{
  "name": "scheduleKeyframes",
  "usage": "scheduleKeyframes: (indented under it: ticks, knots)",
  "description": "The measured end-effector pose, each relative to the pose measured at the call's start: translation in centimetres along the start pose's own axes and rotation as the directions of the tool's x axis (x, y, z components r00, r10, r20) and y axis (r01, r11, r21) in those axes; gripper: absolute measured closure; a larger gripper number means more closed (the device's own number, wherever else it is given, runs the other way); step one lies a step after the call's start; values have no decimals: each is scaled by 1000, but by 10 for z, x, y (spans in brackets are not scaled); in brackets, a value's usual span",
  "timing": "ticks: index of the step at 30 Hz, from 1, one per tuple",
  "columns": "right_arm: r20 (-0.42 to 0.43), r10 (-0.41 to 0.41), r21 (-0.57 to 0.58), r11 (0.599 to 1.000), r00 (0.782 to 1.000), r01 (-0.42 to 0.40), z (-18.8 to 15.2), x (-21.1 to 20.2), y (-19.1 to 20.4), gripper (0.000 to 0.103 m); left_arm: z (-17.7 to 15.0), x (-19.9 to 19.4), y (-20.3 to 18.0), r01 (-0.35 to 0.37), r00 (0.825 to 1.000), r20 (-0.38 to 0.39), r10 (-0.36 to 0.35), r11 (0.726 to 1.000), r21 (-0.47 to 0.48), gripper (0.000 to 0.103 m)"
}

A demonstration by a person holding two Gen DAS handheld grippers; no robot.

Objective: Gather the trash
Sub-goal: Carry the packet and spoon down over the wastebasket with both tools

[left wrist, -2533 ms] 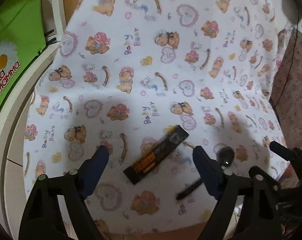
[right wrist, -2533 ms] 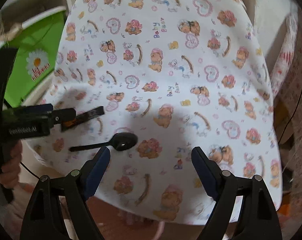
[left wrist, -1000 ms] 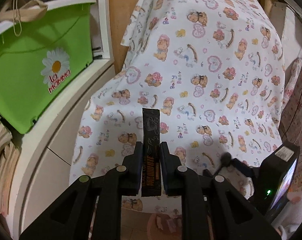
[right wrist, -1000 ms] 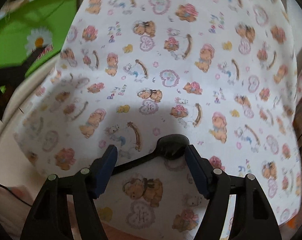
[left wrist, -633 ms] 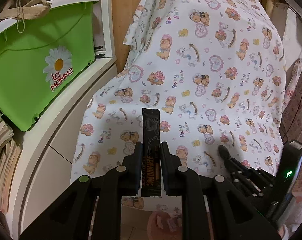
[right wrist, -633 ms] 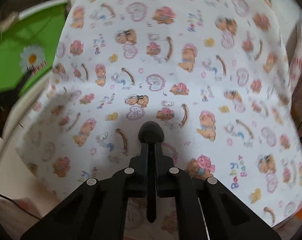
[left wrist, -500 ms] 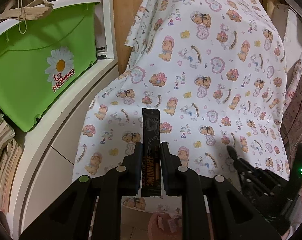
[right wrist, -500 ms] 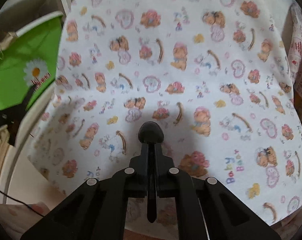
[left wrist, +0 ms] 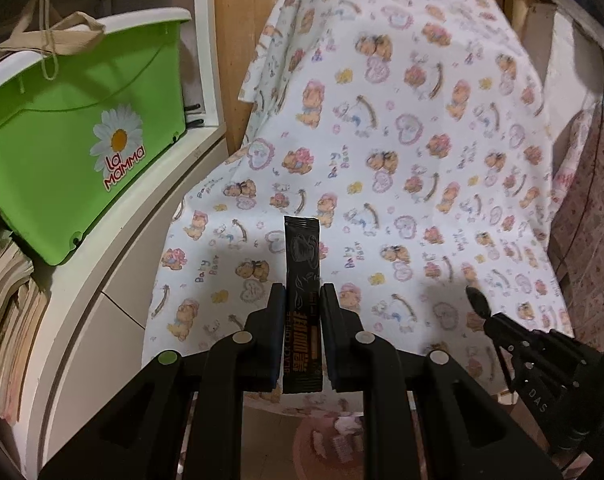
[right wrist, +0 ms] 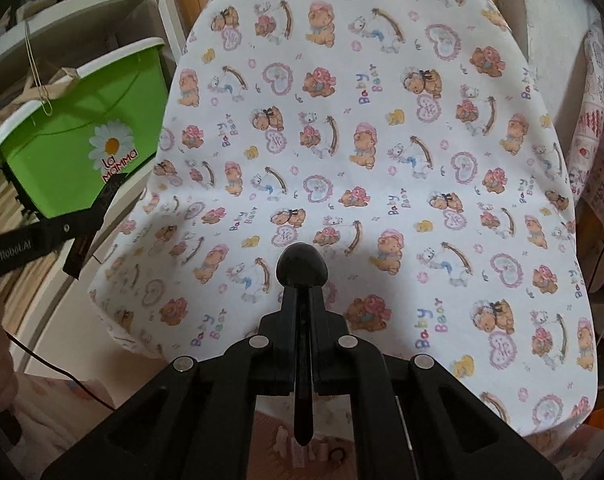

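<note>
Both pickups look done: our left claw (left wrist: 301,308) pinches the black coffee sachet (left wrist: 302,280), our right claw (right wrist: 303,300) grips the black spoon (right wrist: 301,266), both above the counter's bear-print cloth (right wrist: 382,120), so next we probably need a bin, maybe the green tub (left wrist: 70,152) on the left.

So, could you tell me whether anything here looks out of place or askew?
Nothing looks spilled or damaged. The left hand-held gripper grips the black coffee sachet upright; the right hand-held gripper pinches the black plastic spoon. The bear-print cloth lies smooth.
</note>
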State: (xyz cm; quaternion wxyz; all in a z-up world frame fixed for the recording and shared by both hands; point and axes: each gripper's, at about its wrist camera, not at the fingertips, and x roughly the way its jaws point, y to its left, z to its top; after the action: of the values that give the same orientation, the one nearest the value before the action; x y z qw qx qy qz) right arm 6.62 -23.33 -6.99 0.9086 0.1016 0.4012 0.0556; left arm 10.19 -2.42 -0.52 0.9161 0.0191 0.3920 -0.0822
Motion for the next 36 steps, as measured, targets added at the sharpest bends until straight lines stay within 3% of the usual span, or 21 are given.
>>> scheduleKeyframes:
  ticks: [5, 10, 19, 22, 25, 27, 29, 33, 36]
  knots:
    - [13, 26, -3, 1000, 1000, -26, -6, -17, -2, 97, -17, -17, -8, 58, 998, 4, -58, 998, -6, 87]
    - [-4, -5, -55, 998, 1000, 4, -16, -23, 3, 97, -43, -13, -17, 81, 994, -75, -83, 996, -24, 87]
    - [7, 1, -84, 996, 1000, -1, -28, -39, 4, 97, -77, -19, -17, 72, 989, -129, -76, 997, -36, 87]
    - [-2, 22, -88, 996, 1000, -22, -30, -46, 6, 97, -84, -21, -17, 73, 986, -146, -78, 997, -39, 87]
    - [-40, 110, -59, 992, 993, -112, -34, -58, 9, 97, -94, -21, -19, 72, 981, -179, -77, 997, -32, 87]
    - [-88, 189, -38, 981, 978, -193, -40, -61, 12, 97, -101, -15, -20, 91, 970, -223, -96, 995, -35, 87]
    - [-128, 208, -44, 976, 970, -215, -48, -58, 17, 97, -109, -3, -22, 119, 948, -291, -128, 992, -48, 87]
    - [-192, 167, -107, 976, 967, -190, -64, -44, 32, 97, -120, 13, -29, 199, 900, -389, -197, 979, -37, 87]
    - [-237, 101, -127, 983, 966, -134, -77, -32, 36, 97, -128, 21, -31, 188, 882, -435, -181, 982, -27, 87]
